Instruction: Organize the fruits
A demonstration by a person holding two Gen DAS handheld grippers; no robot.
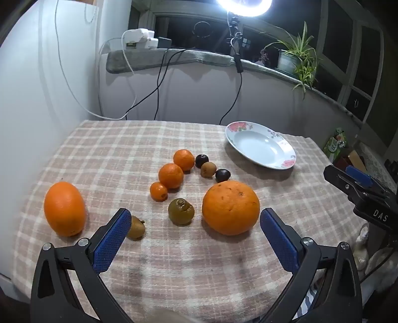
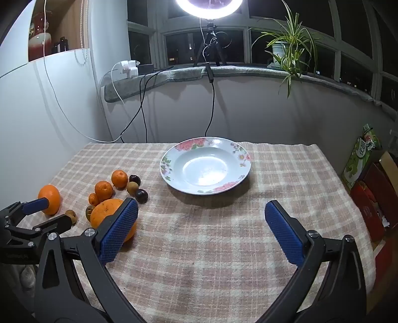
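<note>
Fruits lie on a checked cloth. A large orange [image 1: 230, 207] sits just ahead of my right finger; it also shows in the right wrist view [image 2: 109, 213]. An oval orange [image 1: 64, 208] lies at the left. Three small mandarins [image 1: 171, 175], a greenish-brown fruit [image 1: 181, 211], kiwis [image 1: 207, 169] and two dark fruits [image 1: 222, 175] cluster mid-table. A small brown fruit [image 1: 136, 227] lies beside my left finger. An empty floral plate [image 2: 205, 169] stands at the back; it also shows in the left wrist view [image 1: 260, 144]. My left gripper [image 1: 195, 233] is open and empty. My right gripper [image 2: 201, 229] is open and empty, in front of the plate.
The wall and a sill with cables, chargers and a ring light [image 2: 209, 6] stand behind the table. A potted plant [image 2: 286, 47] sits on the sill. Boxes [image 2: 368, 174] stand off the table's right edge. The right gripper's body [image 1: 365, 191] shows at the left view's right side.
</note>
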